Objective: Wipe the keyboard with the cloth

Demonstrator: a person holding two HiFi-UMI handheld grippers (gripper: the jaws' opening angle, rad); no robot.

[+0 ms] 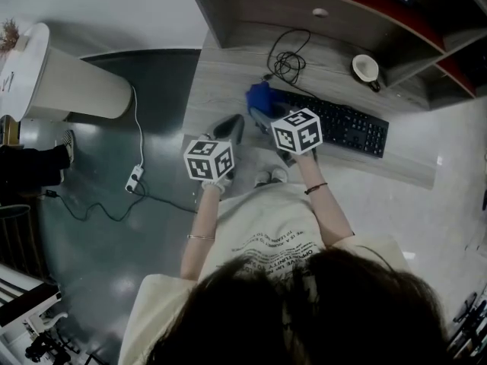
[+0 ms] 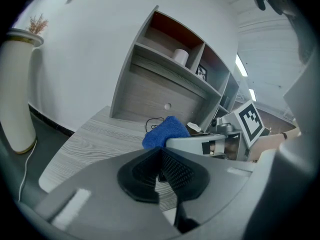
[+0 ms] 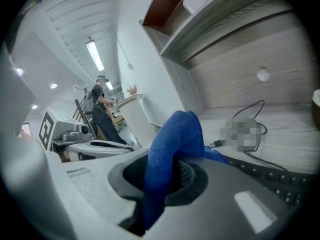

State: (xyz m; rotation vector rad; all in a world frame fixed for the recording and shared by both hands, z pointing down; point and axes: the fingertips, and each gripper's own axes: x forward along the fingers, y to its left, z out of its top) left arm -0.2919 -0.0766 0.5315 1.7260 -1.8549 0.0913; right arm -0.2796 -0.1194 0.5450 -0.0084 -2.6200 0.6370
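A black keyboard (image 1: pixel 342 125) lies on the wood-grain desk (image 1: pixel 221 82), and its keys show at the lower right of the right gripper view (image 3: pixel 280 184). My right gripper (image 1: pixel 264 114) is shut on a blue cloth (image 1: pixel 261 96), held over the keyboard's left end. The cloth (image 3: pixel 172 149) bulges up between the jaws. My left gripper (image 1: pixel 230 125) hangs at the desk's near edge, left of the right one, shut with nothing in it. Its black pads (image 2: pixel 172 169) meet, and the cloth (image 2: pixel 165 131) shows beyond them.
A coiled black cable (image 1: pixel 288 59) runs behind the keyboard. A cup (image 1: pixel 366 68) stands at the back right, under the shelf unit (image 1: pixel 335 10). A white cylinder (image 1: pixel 72 82) and a power strip (image 1: pixel 135 179) are on the dark floor to the left.
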